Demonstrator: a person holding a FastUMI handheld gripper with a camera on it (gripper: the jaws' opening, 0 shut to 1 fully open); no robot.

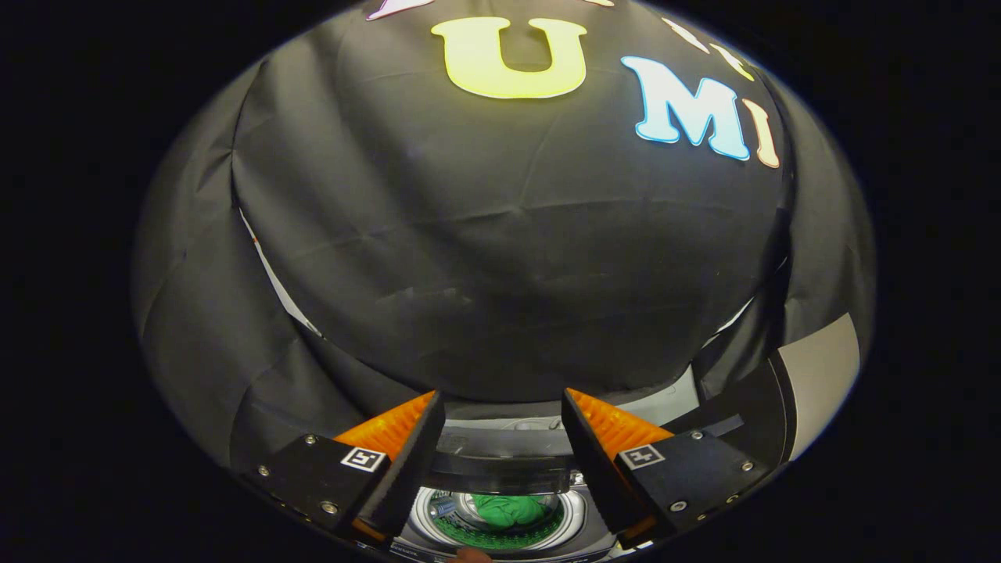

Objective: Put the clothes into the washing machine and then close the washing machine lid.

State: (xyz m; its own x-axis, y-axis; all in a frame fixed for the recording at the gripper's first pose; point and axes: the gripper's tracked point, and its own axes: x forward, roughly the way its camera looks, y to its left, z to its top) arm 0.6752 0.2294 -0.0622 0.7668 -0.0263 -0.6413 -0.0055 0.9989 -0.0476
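Note:
My gripper (pixel 502 399) is open, its two fingers spread wide above a small top-loading washing machine (pixel 580 512). A green garment (pixel 510 510) lies bunched inside the round drum, below and between the fingers. The machine's dark see-through lid (pixel 500 469) spans the gap between the fingers, above the drum opening. I cannot tell whether either finger touches it. The lid stands partly raised, and the drum shows beneath its front edge.
Black cloth of the booth wall rises just beyond the machine. A pale grey panel (pixel 823 375) stands to the right past the right finger. A bit of a person's hand (pixel 471 555) shows at the machine's near edge.

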